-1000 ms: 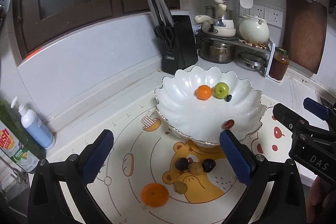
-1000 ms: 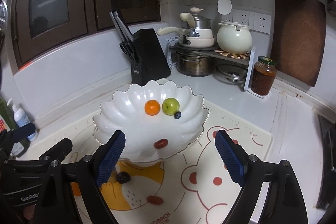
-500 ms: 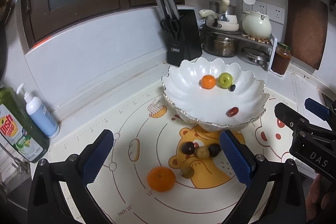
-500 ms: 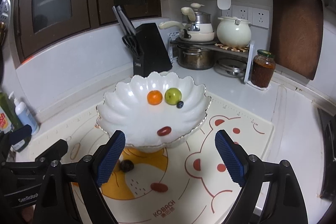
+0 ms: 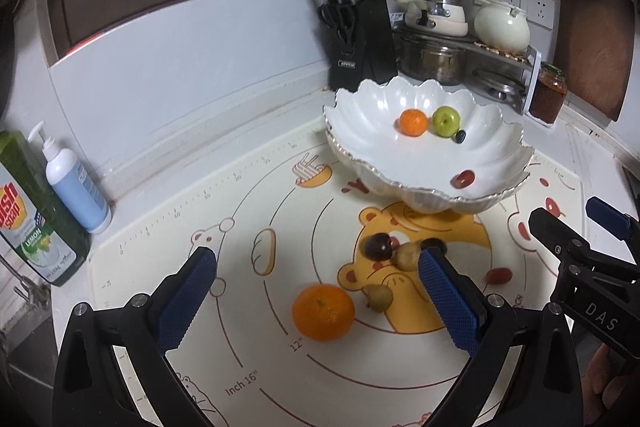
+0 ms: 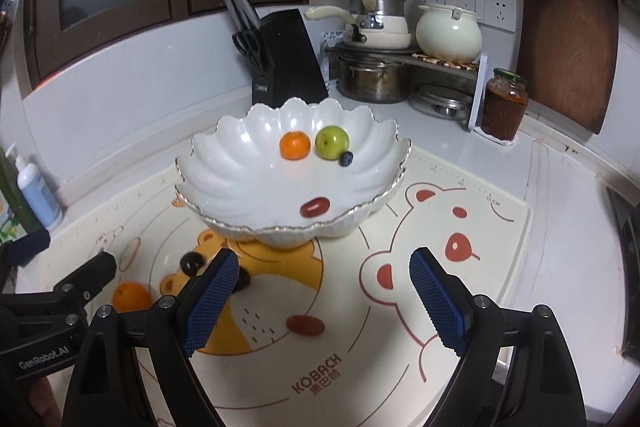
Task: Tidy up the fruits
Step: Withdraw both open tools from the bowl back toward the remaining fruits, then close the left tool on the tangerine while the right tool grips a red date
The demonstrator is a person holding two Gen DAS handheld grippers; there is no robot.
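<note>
Both your grippers, left and right, have fingers released, empty; closing carelessly could roll the orange off the mat.

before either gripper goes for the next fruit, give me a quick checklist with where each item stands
1. Left gripper open and empty: ok.
2. Right gripper open and empty: ok.
3. Large orange lies free on the mat, between the left jaws in view: ok.
4. Red fruit on the mat lies ahead of the right gripper, unobstructed: ok.
5. White bowl has room beside the small orange and green fruit: ok.
6. Dark fruit partly hidden behind the right gripper's finger: cannot tell its full position.
</note>
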